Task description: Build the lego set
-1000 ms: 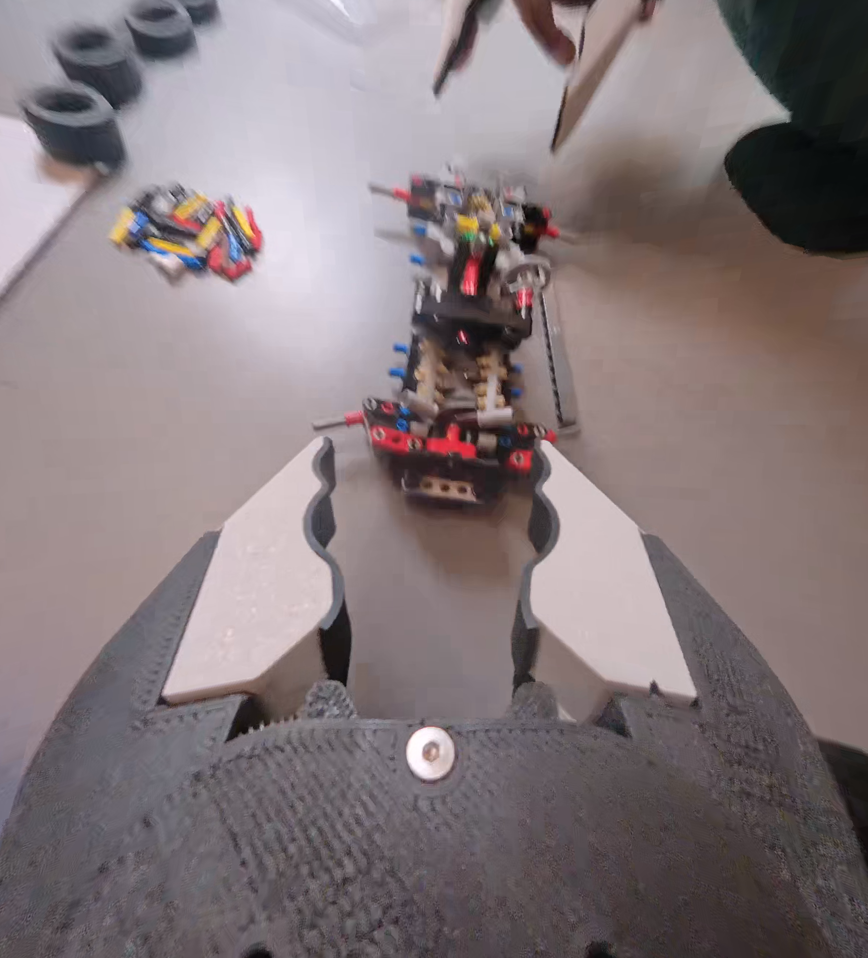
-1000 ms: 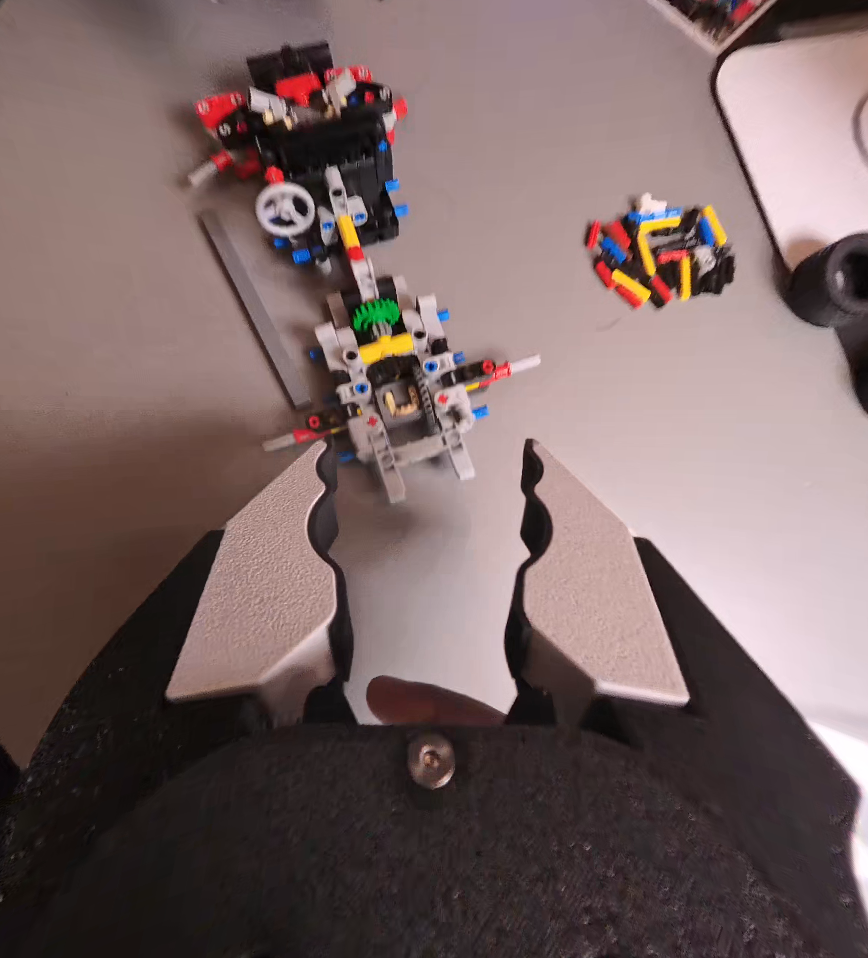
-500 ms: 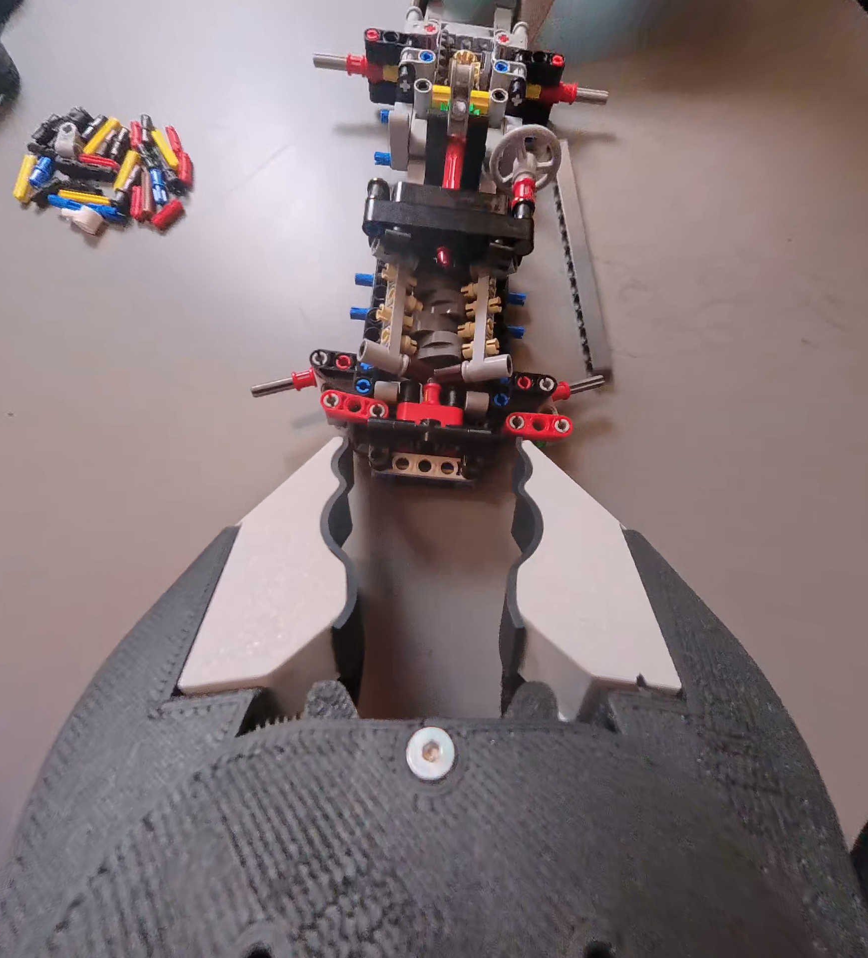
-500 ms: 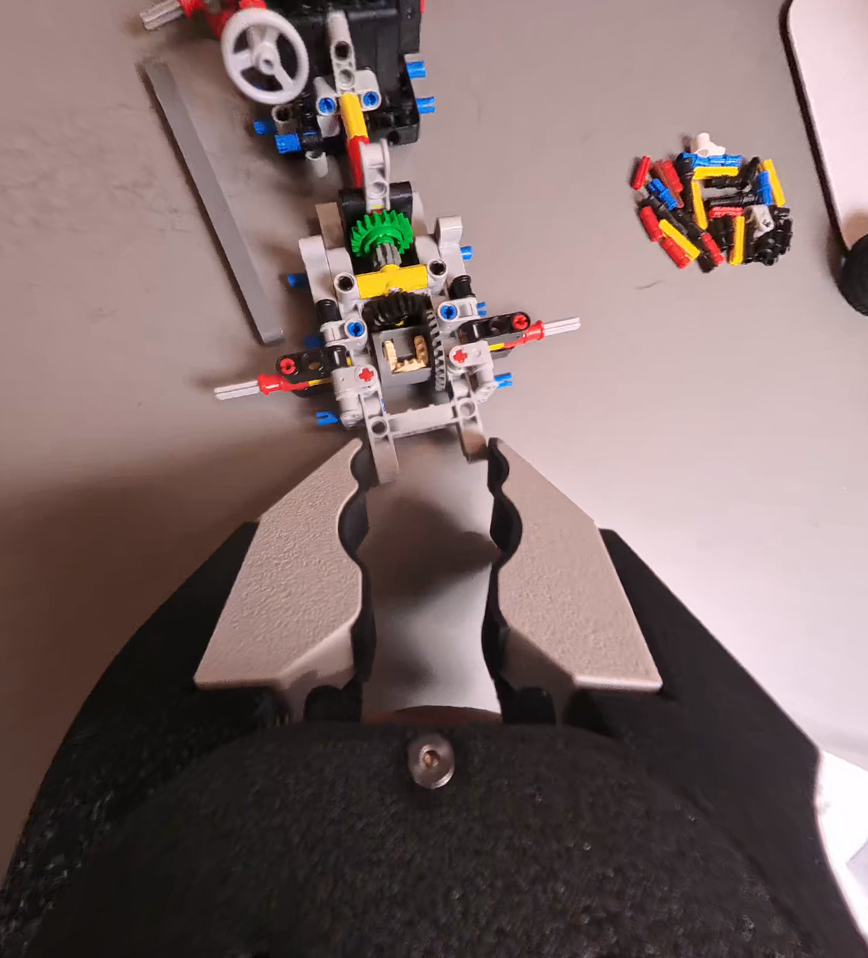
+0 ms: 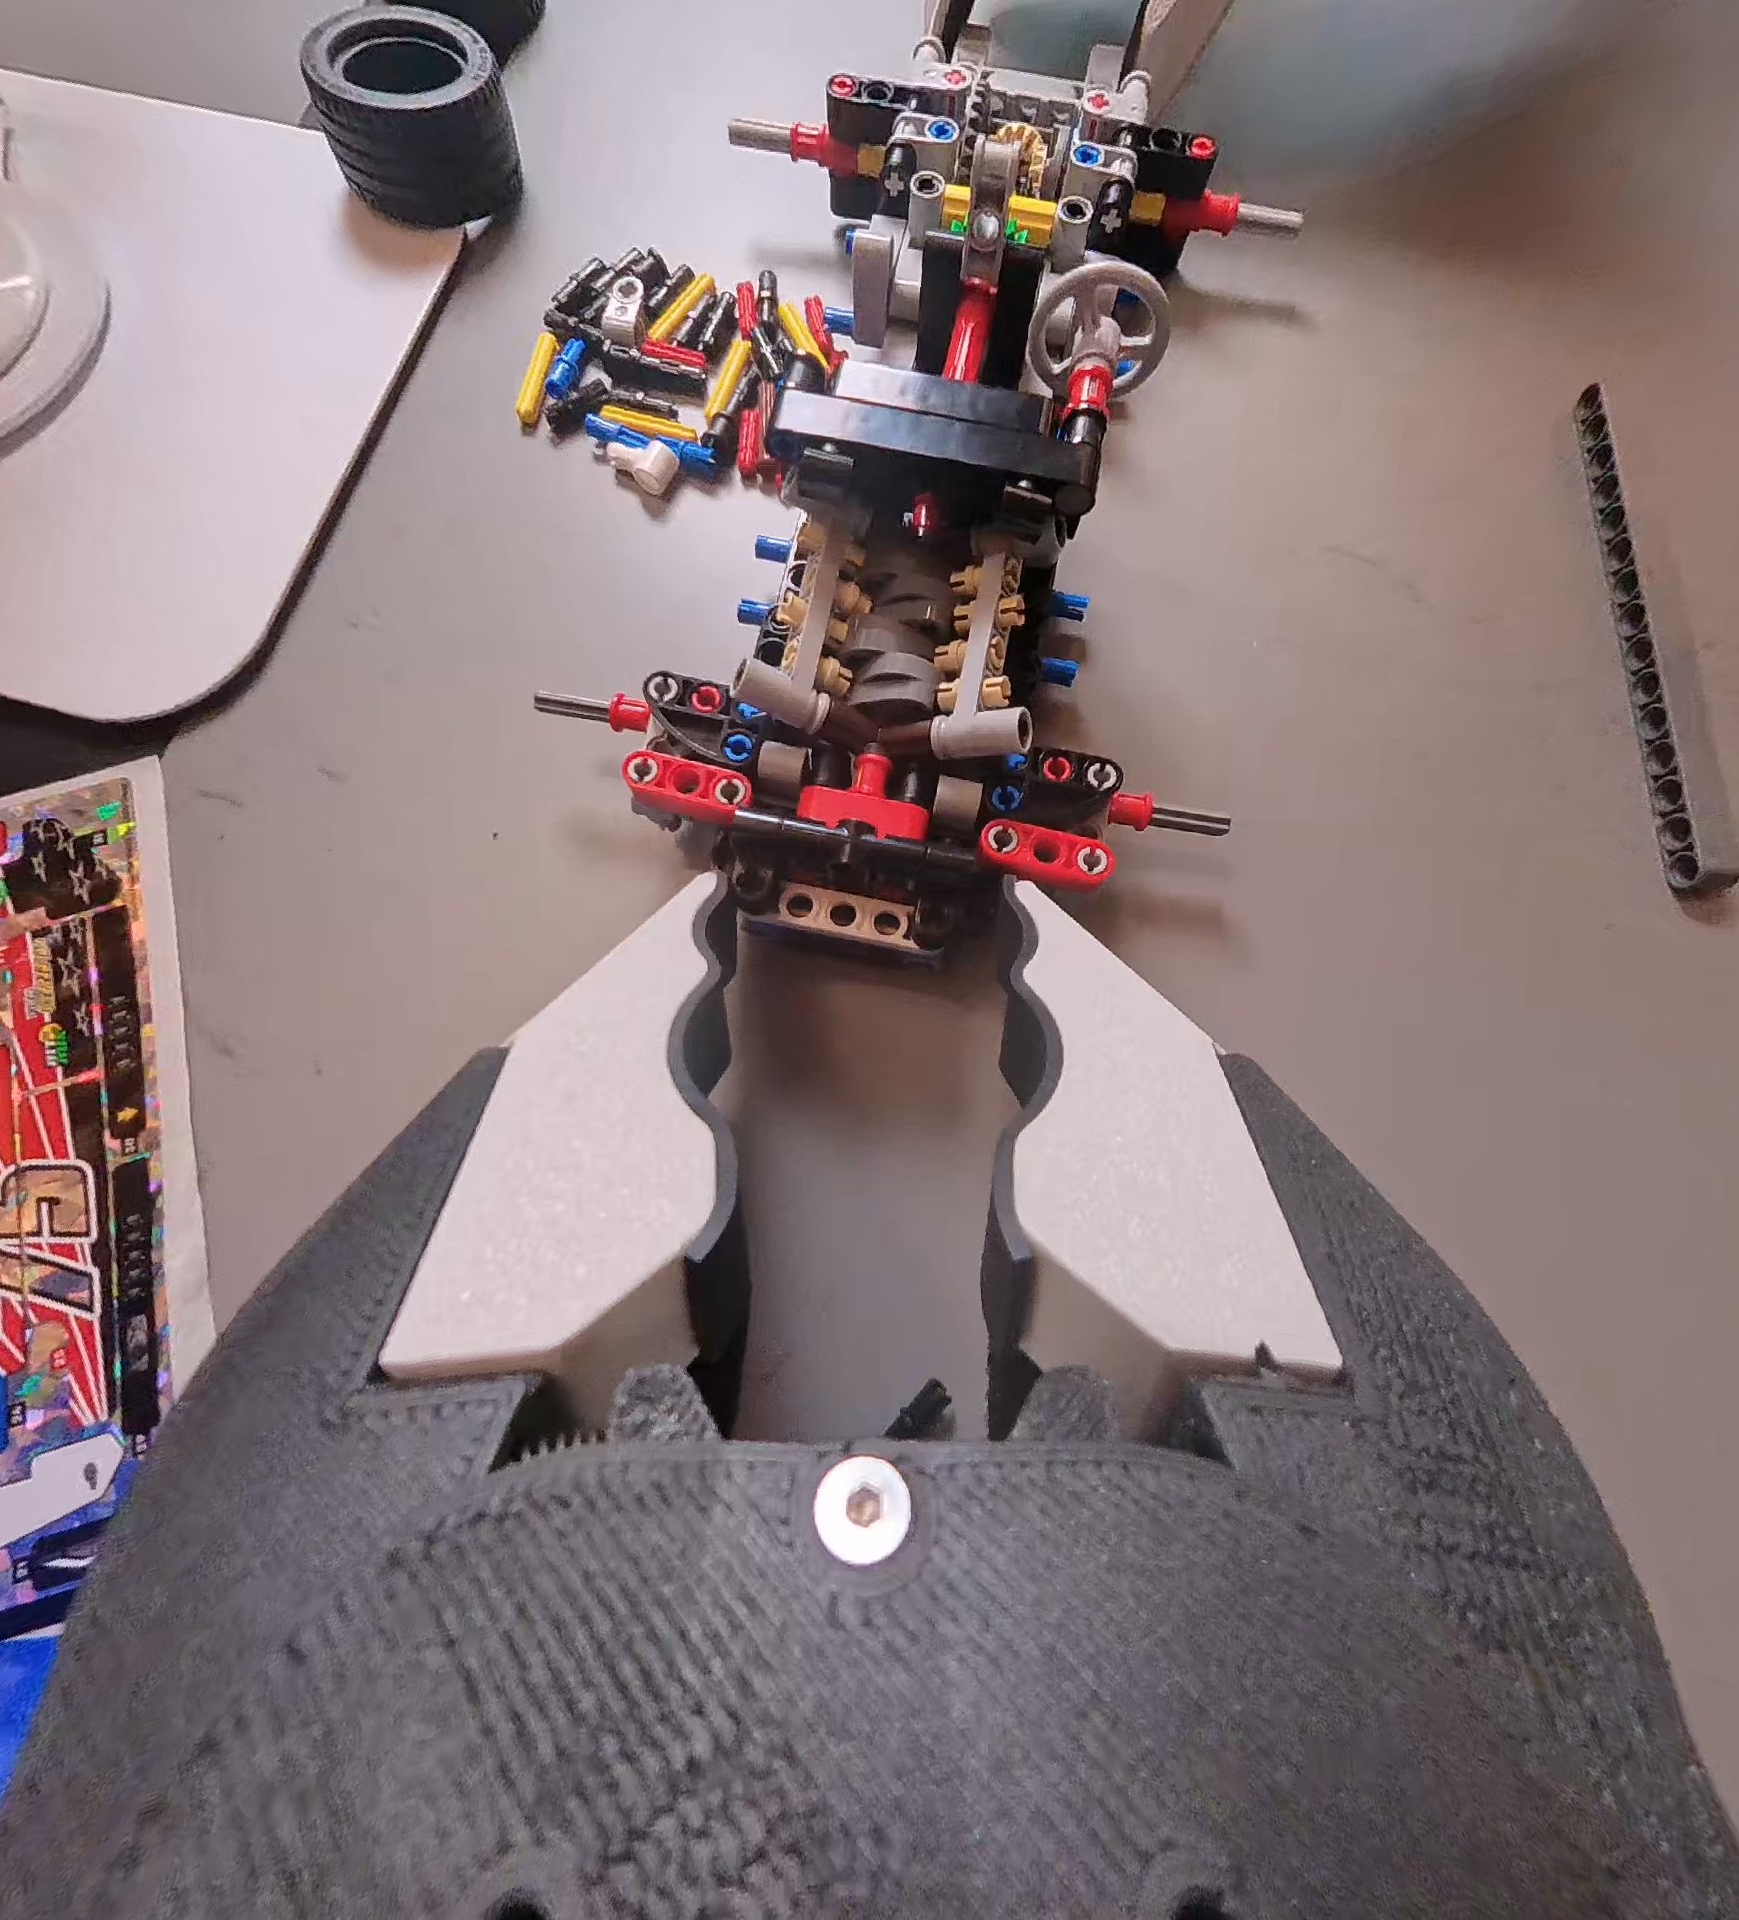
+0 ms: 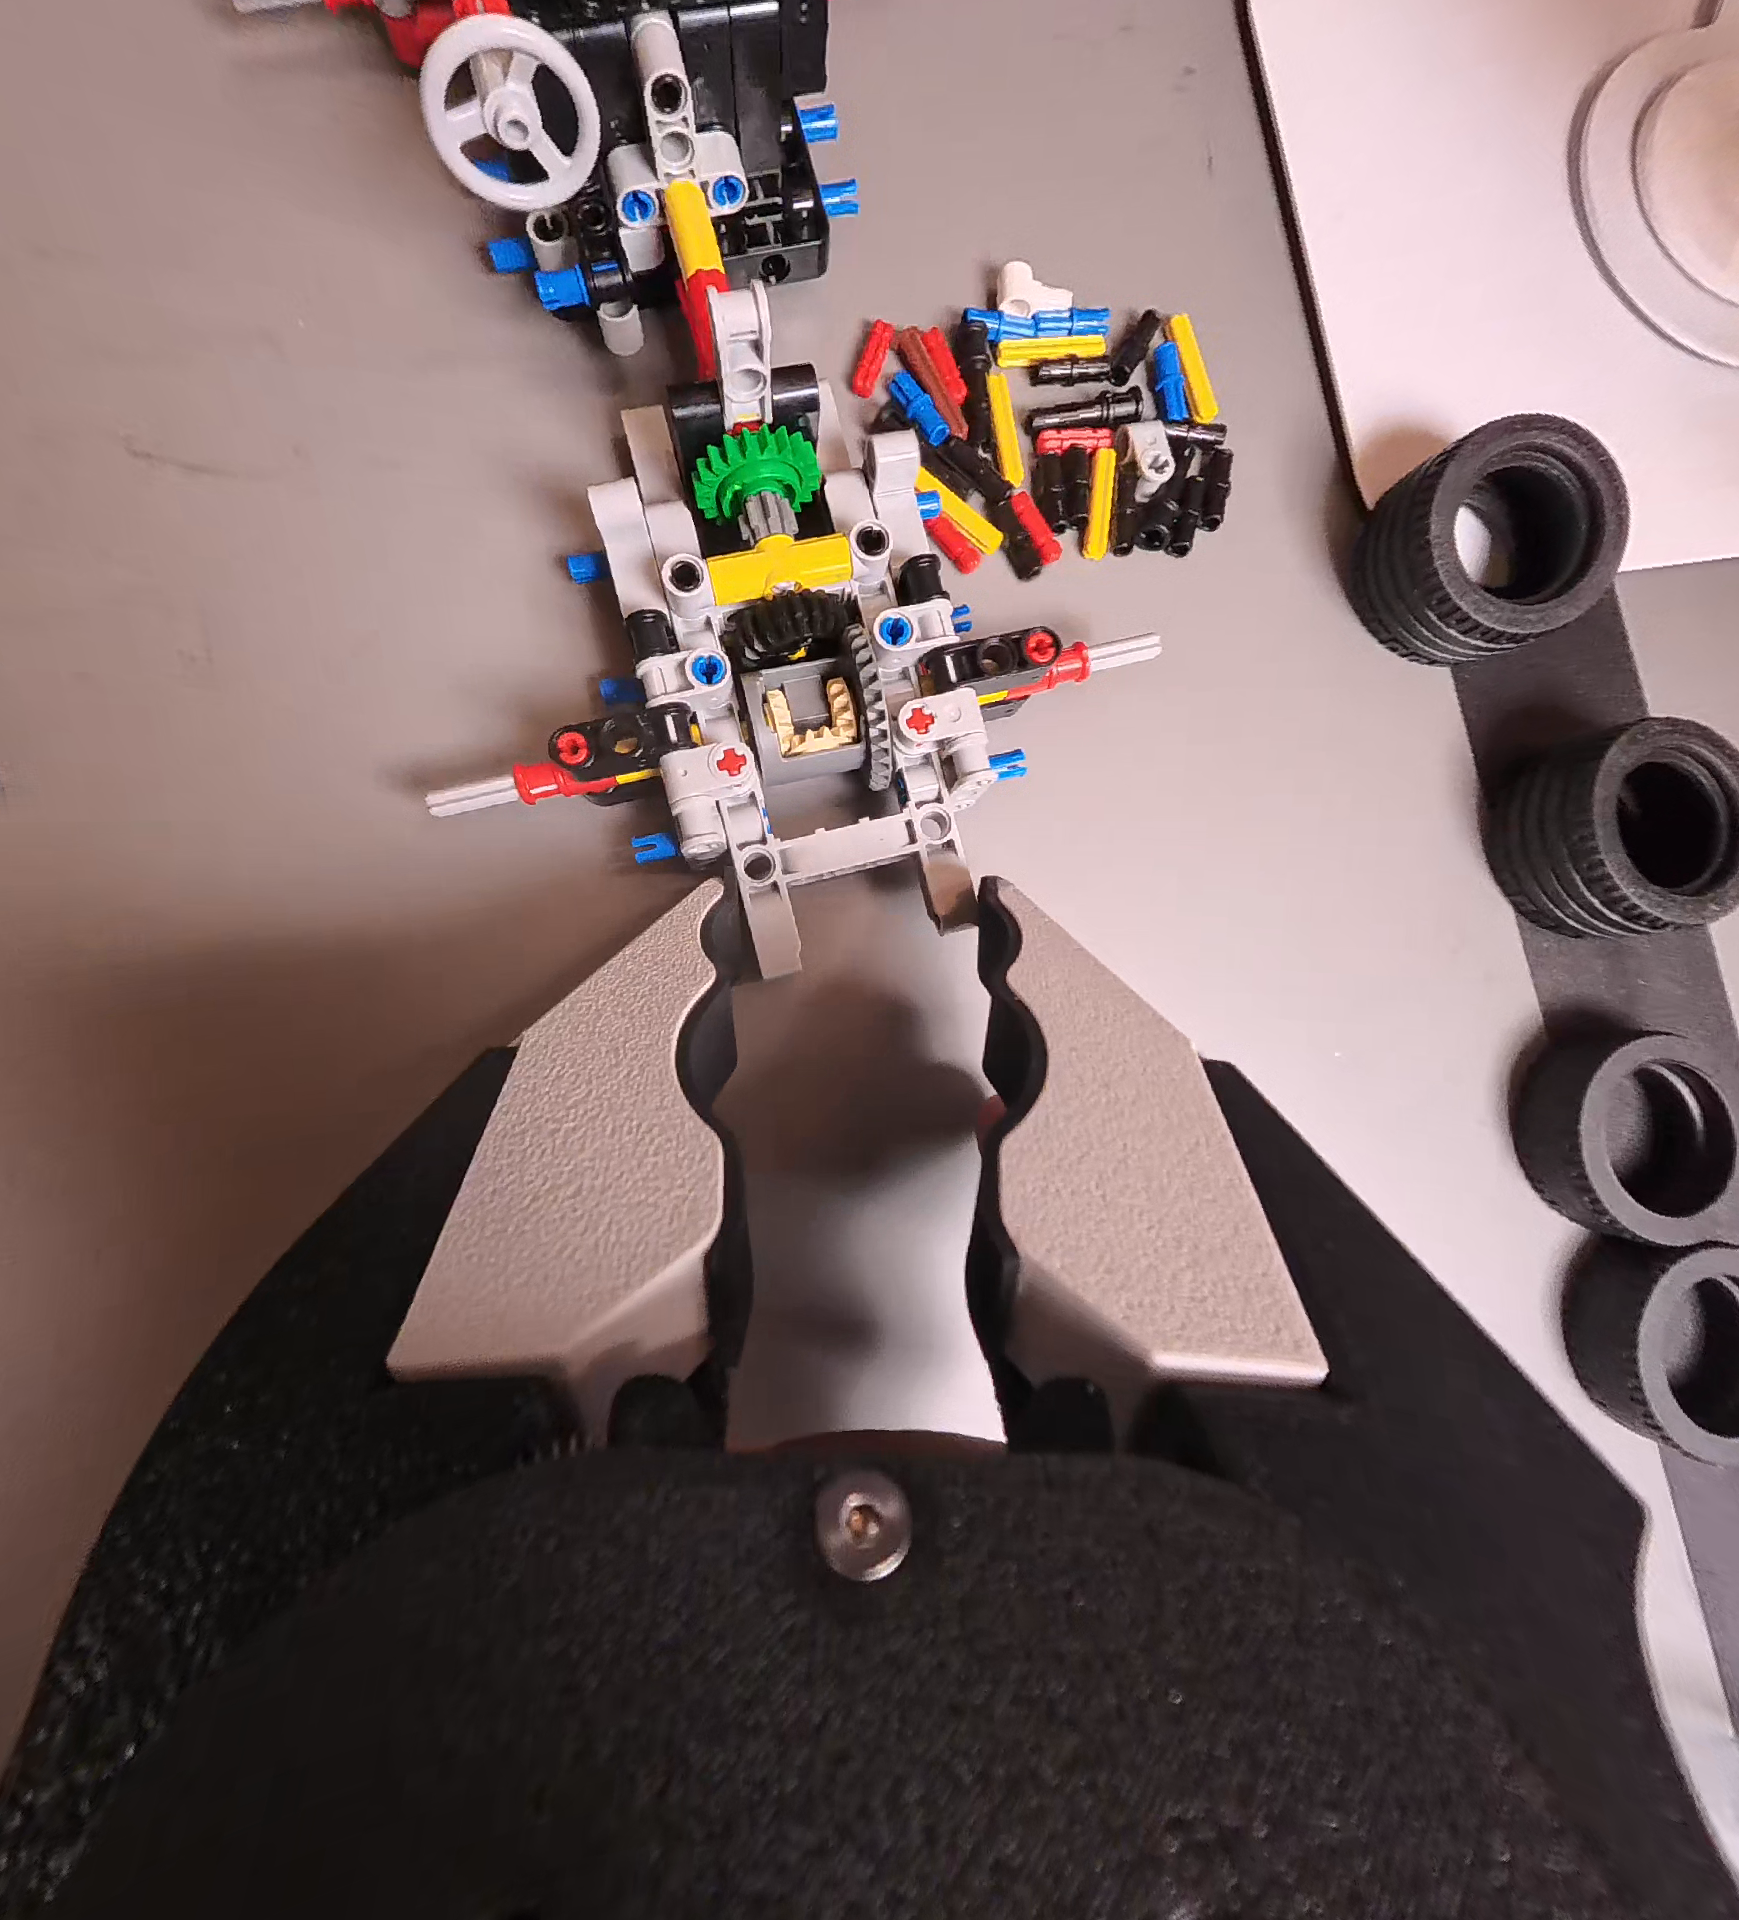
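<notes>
While a half-built lego chassis (image 5: 922, 582) runs up the centre of the left wrist view on a grey table (image 5: 1416, 1091), the left gripper (image 5: 863, 894) sits at its near end, jaws partly open on either side of the tan-holed front block; whether the fingertips actually press the block cannot be told from this view. At the far end of the model, top centre of the right wrist view's subject, the right gripper (image 6: 849, 899) has its jaws closed in against the two grey arms of the chassis's rear frame (image 6: 849, 847), the black pads touching them on both sides.

A loose pile of small pins (image 5: 662, 369), in black, yellow, blue and red, lies just beside the chassis, upper left of centre in the left wrist view and upper right of centre in the right wrist view. A long grey beam (image 5: 1649, 644) lies well apart at the right edge of the left wrist view.

Four black tyres (image 6: 1639, 831) line the right side of the right wrist view on a dark strip. A pale mat (image 5: 169, 416) fills the upper left of the left wrist view, with a shiny sticker sheet (image 5: 23, 1195) below it at the left edge.
</notes>
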Available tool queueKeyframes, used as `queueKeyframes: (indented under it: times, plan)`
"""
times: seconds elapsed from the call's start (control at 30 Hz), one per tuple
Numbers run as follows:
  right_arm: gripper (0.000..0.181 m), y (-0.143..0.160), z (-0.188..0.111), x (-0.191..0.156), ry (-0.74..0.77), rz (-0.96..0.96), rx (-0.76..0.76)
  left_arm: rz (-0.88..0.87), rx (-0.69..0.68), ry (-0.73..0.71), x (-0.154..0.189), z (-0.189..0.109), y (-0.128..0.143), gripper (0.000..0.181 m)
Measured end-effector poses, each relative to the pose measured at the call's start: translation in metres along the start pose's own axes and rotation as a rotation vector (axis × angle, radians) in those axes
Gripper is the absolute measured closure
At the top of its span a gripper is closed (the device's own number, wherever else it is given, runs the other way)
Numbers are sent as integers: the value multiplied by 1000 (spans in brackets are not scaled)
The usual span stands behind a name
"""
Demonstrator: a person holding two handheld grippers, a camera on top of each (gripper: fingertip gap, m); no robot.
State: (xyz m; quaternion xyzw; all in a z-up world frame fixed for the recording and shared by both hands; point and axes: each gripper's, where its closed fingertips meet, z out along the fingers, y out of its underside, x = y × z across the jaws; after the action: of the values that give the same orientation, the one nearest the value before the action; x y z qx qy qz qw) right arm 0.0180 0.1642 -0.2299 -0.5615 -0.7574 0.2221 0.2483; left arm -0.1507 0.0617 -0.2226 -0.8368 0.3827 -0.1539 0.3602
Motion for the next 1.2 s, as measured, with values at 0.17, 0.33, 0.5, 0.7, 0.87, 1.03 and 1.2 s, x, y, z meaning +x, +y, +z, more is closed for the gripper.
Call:
queueKeyframes:
  times: [0.17,0.33,0.5,0.7,0.87,1.03,1.2]
  plan:
    - [138,1,-1,-2,17,6,7,10,-13,-23,1,0,0,131]
    - [138,-2,-2,-5,70,8,2,3,-36,-47,4,-3,4,118]
    - [134,-27,-50,-16,135,36,102,-11,60,-108,6,-41,-10,117]
    - [138,-84,-114,-41,340,235,472,-93,408,-213,53,-80,-73,132]
    - [157,-55,-79,-76,481,541,499,-138,452,-368,105,-66,-64,176]
    - [159,-43,-43,-87,550,591,427,-298,342,-505,93,-49,-16,175]
    - [172,-39,-38,-90,570,548,390,-300,339,-530,74,-55,-5,170]
